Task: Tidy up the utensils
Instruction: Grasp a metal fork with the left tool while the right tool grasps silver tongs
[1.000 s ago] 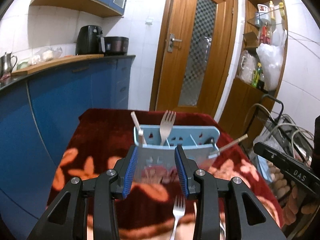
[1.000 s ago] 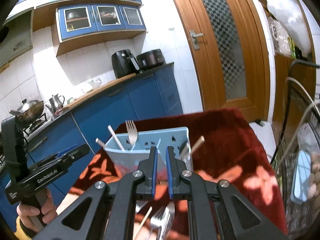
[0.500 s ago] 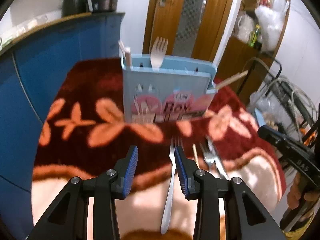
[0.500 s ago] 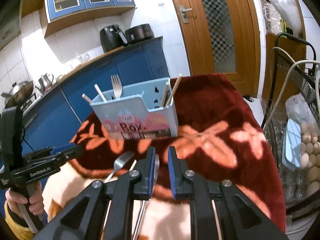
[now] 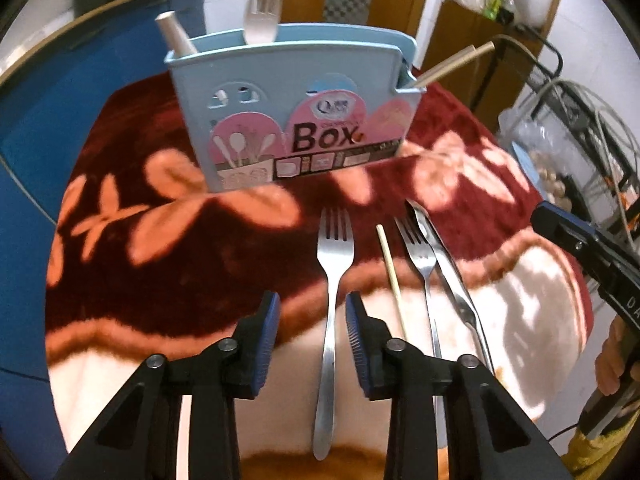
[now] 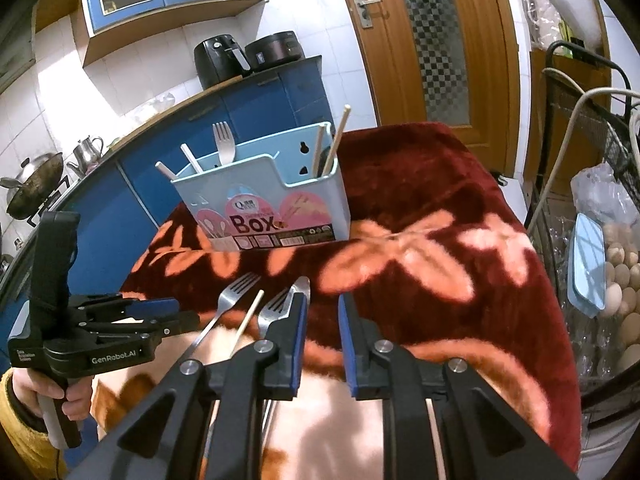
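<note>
Left wrist: floral blanket [image 5: 224, 248], blue cabinets [image 5: 60, 92], possibly kitchen.

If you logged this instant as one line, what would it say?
left tongs open over fork | right tongs open, empty | chopstick, second fork, knife on blanket | box part-filled

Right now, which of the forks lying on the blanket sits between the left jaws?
The lone fork, left of the chopstick; its handle runs between the open left gripper jaws. The other fork lies farther right, beside the knife.
</note>
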The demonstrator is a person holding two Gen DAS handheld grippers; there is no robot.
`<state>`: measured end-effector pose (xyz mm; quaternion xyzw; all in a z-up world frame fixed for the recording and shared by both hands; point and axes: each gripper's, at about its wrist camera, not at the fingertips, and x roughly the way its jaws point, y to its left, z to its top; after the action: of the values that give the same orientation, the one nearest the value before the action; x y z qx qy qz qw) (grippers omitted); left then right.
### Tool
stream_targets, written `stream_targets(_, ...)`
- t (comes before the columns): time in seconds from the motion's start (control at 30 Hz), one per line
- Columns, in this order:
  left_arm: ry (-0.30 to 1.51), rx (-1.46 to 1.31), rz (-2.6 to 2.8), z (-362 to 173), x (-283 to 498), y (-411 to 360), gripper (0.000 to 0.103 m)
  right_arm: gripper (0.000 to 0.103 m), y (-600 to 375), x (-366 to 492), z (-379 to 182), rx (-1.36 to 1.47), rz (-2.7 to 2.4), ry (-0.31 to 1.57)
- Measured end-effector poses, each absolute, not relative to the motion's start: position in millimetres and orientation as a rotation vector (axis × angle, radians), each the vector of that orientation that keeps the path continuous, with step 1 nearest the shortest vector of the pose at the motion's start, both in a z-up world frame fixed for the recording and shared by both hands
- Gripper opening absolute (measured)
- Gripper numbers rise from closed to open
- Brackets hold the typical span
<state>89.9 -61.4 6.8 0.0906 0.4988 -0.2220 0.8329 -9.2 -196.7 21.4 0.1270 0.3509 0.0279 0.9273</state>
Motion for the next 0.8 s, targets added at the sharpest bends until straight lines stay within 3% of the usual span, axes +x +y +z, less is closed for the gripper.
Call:
stream_targets(0.1,1.101,0.209,-0.494,4.5,94.8,-68.3,0.022,0.018,-199.7,-9.1,18.6,0.267,0.054,0.725)
stream_targets(0.53,1.33,0.163,-0.54,-12.0,121.6,-84.1,0.012,0.019,-210.9,-7.5,11.7,0.29,0.053,0.734)
stream_targets(0.67,1.366,0.104,-0.534,-15.2,129.1,-75.5,0.002,0.019,-210.8,-7.1,10.6,0.286,0.063,0.742)
stream_targets(0.8,1.362,0.04,-0.546,-15.9,130.2,-66.5,0.002,0.019,-206.9,-4.9,9.8,0.263,0.079,0.767)
